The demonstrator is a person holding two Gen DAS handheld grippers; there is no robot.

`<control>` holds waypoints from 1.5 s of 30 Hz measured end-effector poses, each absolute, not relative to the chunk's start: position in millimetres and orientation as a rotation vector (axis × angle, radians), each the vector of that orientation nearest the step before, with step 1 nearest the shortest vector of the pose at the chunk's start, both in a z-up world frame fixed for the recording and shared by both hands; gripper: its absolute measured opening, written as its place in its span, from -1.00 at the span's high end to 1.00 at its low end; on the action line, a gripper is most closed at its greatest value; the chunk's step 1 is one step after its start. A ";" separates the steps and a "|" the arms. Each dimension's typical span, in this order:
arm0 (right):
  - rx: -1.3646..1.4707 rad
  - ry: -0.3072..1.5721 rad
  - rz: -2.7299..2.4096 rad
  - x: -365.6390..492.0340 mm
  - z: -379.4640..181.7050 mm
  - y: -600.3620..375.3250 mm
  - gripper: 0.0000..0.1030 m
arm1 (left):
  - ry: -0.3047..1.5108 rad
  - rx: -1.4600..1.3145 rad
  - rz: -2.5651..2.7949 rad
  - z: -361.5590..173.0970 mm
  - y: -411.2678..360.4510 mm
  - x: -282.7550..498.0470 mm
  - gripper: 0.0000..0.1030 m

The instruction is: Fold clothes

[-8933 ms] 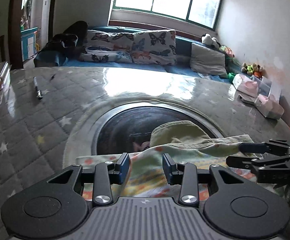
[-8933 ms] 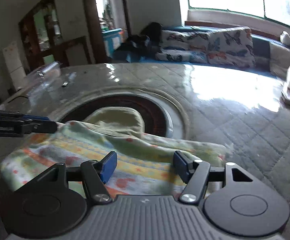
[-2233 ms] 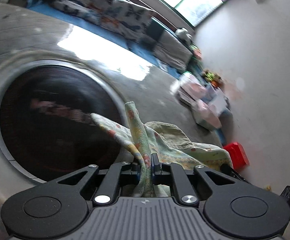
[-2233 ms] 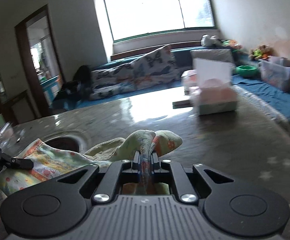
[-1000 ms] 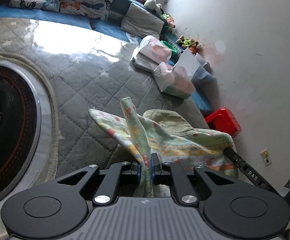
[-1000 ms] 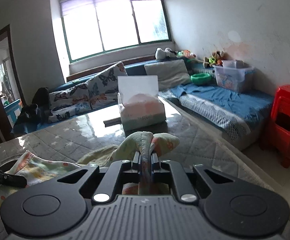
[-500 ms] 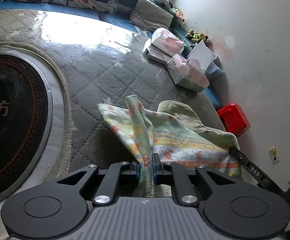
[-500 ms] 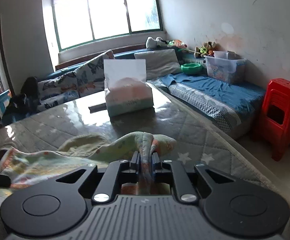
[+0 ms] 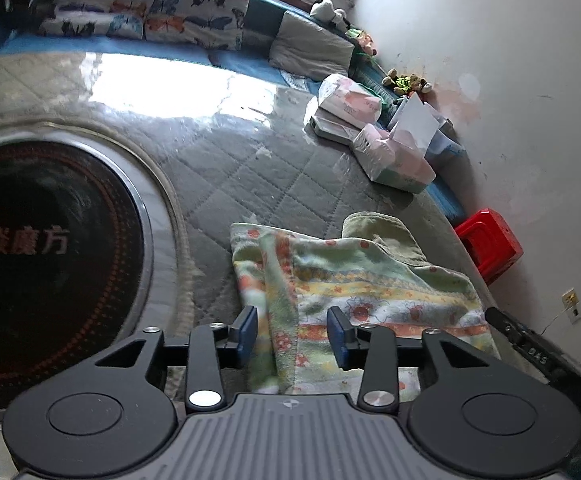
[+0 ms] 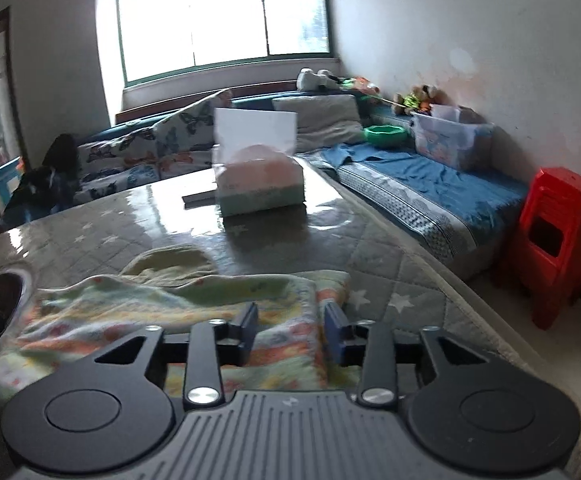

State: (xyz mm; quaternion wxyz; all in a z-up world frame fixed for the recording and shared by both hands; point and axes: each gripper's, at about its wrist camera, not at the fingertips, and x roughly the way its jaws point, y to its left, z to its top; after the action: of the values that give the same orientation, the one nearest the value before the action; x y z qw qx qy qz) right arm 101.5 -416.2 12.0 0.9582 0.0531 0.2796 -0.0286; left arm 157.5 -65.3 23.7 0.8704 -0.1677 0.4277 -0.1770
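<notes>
Garment: small patterned garment point(image 9: 354, 288) lies flat on bench point(image 9: 250, 160), near its right edge, beside the round black inset point(image 9: 46, 248).
Left claw point(image 9: 292, 330): let go w/in the last half sec; fingers apart, cloth ridge between, not pinched.
Right claw point(image 10: 290, 330): same, spread over the garment's right end.
Meaning: garment dragged over & laid down; next prob. smooth & fold.
Nearby: tissue box point(image 10: 258, 184), well apart.

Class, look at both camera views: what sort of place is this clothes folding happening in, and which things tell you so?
Most likely a home living room. A sofa with butterfly-print cushions runs under a window, soft toys sit along the wall, and the patterned garment lies on a quilted table cover.
</notes>
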 end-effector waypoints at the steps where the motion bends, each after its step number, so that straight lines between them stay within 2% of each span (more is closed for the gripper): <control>1: 0.101 0.564 -0.044 99.2 13.9 -412.8 0.06 | 0.890 -0.347 -0.372 24.7 -64.7 155.2 0.12; 14: 0.064 0.607 0.129 75.3 11.0 -363.2 -0.20 | 0.858 -0.235 -0.431 22.5 -75.8 123.5 0.02; 21: 0.019 0.625 0.186 74.7 0.1 -336.9 -0.26 | 0.888 -0.200 -0.436 9.4 -83.5 119.1 0.02; 27: -0.033 0.646 0.190 71.4 -11.8 -324.7 -0.36 | 0.886 -0.173 -0.433 5.1 -85.3 116.3 -0.08; 30: -0.047 0.642 0.189 70.9 -9.9 -319.1 -0.42 | 0.888 -0.176 -0.429 6.7 -82.8 115.3 -0.08; 33: -0.047 0.640 0.196 72.6 -9.3 -313.3 -0.58 | 0.881 -0.180 -0.425 8.0 -79.8 113.1 -0.11; 38: -0.041 0.634 0.196 73.3 -8.1 -307.5 -0.67 | 0.889 -0.178 -0.411 6.6 -75.4 110.4 -0.12; 45: -0.018 0.621 0.169 67.6 -4.9 -310.3 -0.92 | 0.869 -0.175 -0.409 10.9 -72.2 102.8 -0.42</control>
State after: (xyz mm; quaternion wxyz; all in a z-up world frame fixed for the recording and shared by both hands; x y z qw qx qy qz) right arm 67.6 -310.3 -4.9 0.9486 -0.0088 0.3053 0.0830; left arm 102.8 -72.2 10.9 0.8832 -0.0842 0.4173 -0.1966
